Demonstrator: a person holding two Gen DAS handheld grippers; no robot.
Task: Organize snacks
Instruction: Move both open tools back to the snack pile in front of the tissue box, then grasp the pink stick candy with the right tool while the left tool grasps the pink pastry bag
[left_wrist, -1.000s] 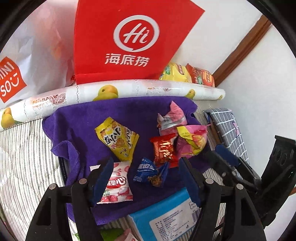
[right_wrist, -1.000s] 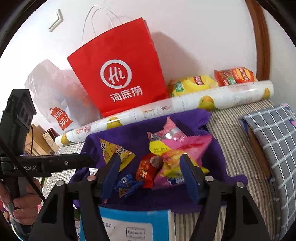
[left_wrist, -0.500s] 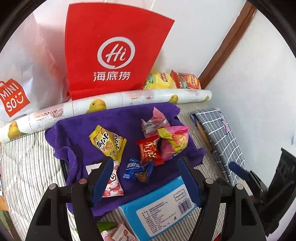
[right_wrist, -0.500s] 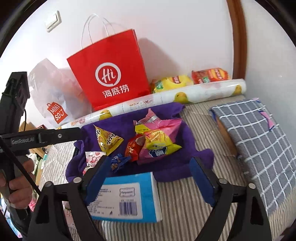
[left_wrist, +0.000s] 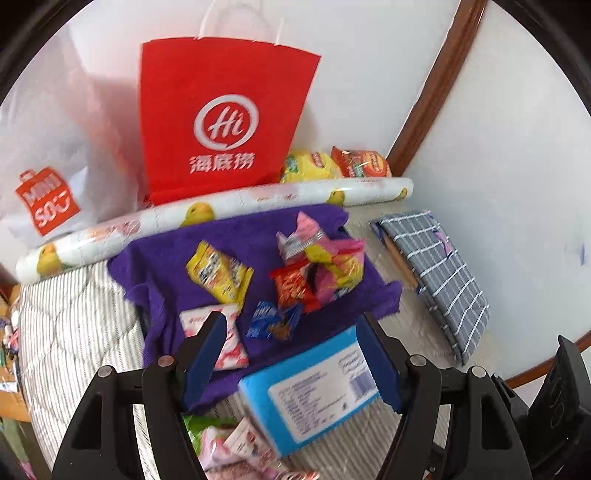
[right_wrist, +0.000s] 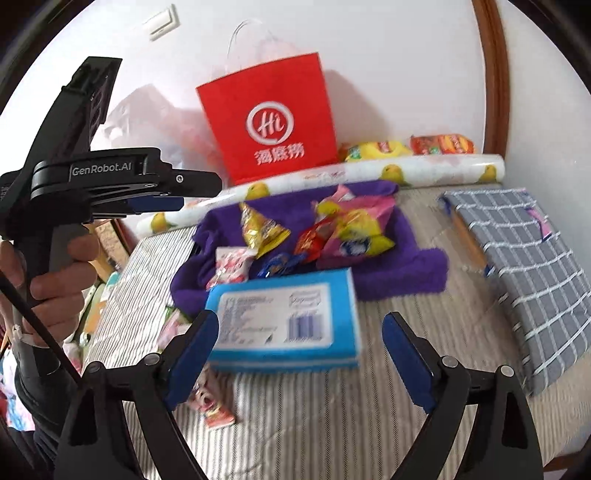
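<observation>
Small wrapped snacks lie scattered on a rumpled purple fleece towel (left_wrist: 173, 254) spread over a grey-and-white striped bed (right_wrist: 314, 424). Among them are a yellow crinkled snack packet (left_wrist: 219, 275), a red foil snack packet (left_wrist: 293, 290), a pink-and-yellow plastic snack bag (left_wrist: 332, 266) touching the red one, a small blue candy wrapper (left_wrist: 271, 319) and a pink-and-white candy packet (left_wrist: 227, 338) near the towel's front edge. A blue rectangular tissue pack with a white label (right_wrist: 284, 325) rests on the bed, its far end against the towel.

The left gripper (left_wrist: 291, 363) hangs above the towel's front edge with its jaws apart and nothing between them — the blue pads (left_wrist: 205, 354) frame the pink-and-white packet and the tissue pack below without pressing either. The right gripper (right_wrist: 299, 363) hovers over the tissue pack; its jaws have just been opening and stand wide, empty, with the pack below and beyond the pads rather than gripped. In the right wrist view a hand (right_wrist: 55, 280) grasps the left gripper's handle at the left edge.

Behind the towel lies a white roll of wrapping printed with yellow fruit (left_wrist: 236, 206), and beyond it, against the white wall, a red paper bag with white handles (left_wrist: 221, 122) stands upright beside a white plastic bag with an orange logo (left_wrist: 48, 184). Yellow and orange crisp bags (right_wrist: 406, 146) lie behind the roll — a grey checked cushion (right_wrist: 524, 266) lies at the right.
</observation>
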